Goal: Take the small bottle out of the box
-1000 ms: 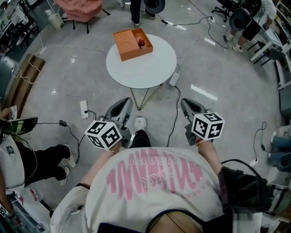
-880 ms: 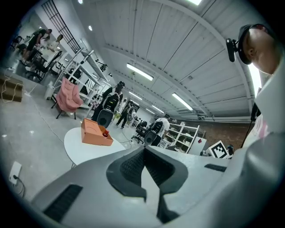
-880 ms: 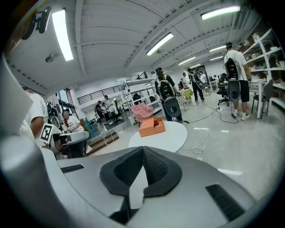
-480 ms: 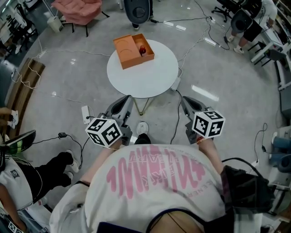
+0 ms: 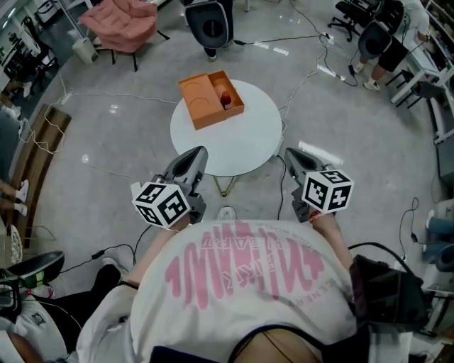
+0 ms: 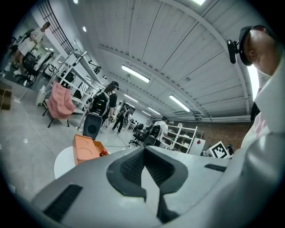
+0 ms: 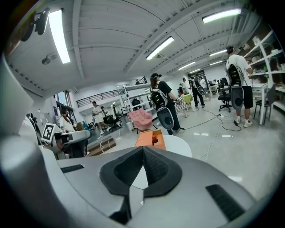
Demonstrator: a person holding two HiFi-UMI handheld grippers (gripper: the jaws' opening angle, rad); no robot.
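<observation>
An open orange box (image 5: 206, 103) sits at the far edge of the round white table (image 5: 234, 142). The small bottle (image 5: 225, 98), red with a dark cap, stands inside the box near its right wall. Both grippers are held close to the person's body, well short of the table. My left gripper (image 5: 198, 153) is shut and empty, and so is my right gripper (image 5: 289, 154). The left gripper view shows the box (image 6: 85, 149) and the bottle (image 6: 103, 152) far beyond the closed jaws. In the right gripper view, the box (image 7: 147, 139) and bottle (image 7: 154, 140) are also distant.
Cables and a power strip lie on the grey floor around the table. A pink chair (image 5: 120, 21) and a black round-backed chair (image 5: 213, 21) stand behind the table. People stand at the right edge (image 5: 379, 42) and sit at the lower left.
The person has stepped forward, so the table and box appear nearer and lower in the head view. Both grippers stay shut and close to the body.
</observation>
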